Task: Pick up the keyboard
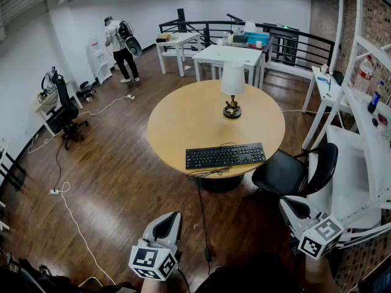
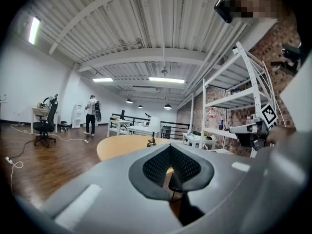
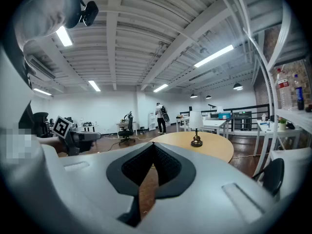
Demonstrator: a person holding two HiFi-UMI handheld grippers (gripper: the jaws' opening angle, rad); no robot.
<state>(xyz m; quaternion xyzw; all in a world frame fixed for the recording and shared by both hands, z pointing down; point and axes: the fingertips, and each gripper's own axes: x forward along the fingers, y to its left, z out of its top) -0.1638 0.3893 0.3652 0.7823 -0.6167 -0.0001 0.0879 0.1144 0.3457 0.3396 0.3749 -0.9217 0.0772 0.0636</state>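
The black keyboard [image 1: 226, 156] lies flat near the front edge of the round wooden table [image 1: 177, 118]. Its cable [image 1: 202, 215] hangs off the edge to the floor. Both grippers are held low, well short of the table and touching nothing. My left gripper [image 1: 166, 223] sits at the bottom left, its jaws closed together and empty. At the bottom right my right gripper [image 1: 295, 207] is shut as well, with nothing in it. In the left gripper view the left gripper [image 2: 170, 148] points toward the table [image 2: 122, 147]. The right gripper [image 3: 153, 145] hides the keyboard in its own view.
A small lamp [image 1: 232, 87] stands mid-table. A black chair [image 1: 293, 170] sits at the table's near right, with white shelving [image 1: 366, 127] beyond it. White tables [image 1: 229, 57] and a person [image 1: 119, 44] are at the back. An office chair [image 1: 64, 112] and a floor cord [image 1: 73, 215] are on the left.
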